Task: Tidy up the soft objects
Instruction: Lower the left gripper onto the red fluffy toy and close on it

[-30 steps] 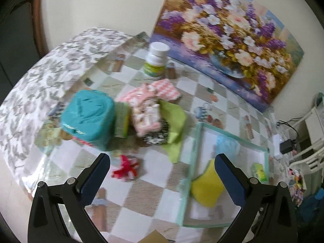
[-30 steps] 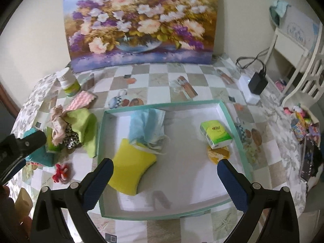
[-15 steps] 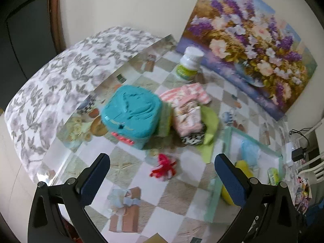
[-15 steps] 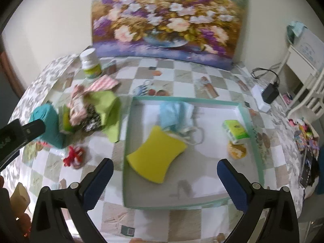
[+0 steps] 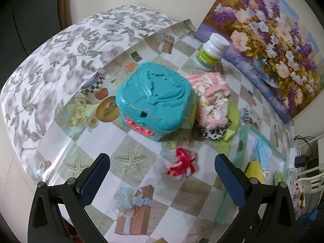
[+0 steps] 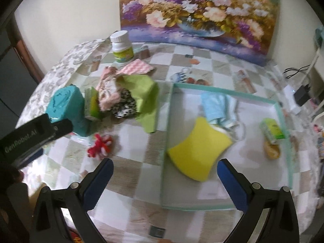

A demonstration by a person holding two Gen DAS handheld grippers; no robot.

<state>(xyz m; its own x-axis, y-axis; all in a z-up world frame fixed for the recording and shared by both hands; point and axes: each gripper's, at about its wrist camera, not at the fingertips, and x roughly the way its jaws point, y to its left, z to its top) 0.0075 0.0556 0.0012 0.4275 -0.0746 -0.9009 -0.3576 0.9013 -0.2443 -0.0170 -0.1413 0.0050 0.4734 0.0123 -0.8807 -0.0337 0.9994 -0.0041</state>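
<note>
A checked oilcloth covers the counter (image 5: 129,160), a flower painting (image 5: 269,40) propped at its back edge. Left wrist view: the left gripper (image 5: 162,166), jaws released and empty, has swung toward the red-and-white yarn pompom (image 5: 181,165), now centred between them, likely the next pick. Right wrist view: the right gripper (image 6: 165,171), also released, hangs over the teal-rimmed tray (image 6: 283,117) already holding the yellow sponge (image 6: 198,151).
</note>
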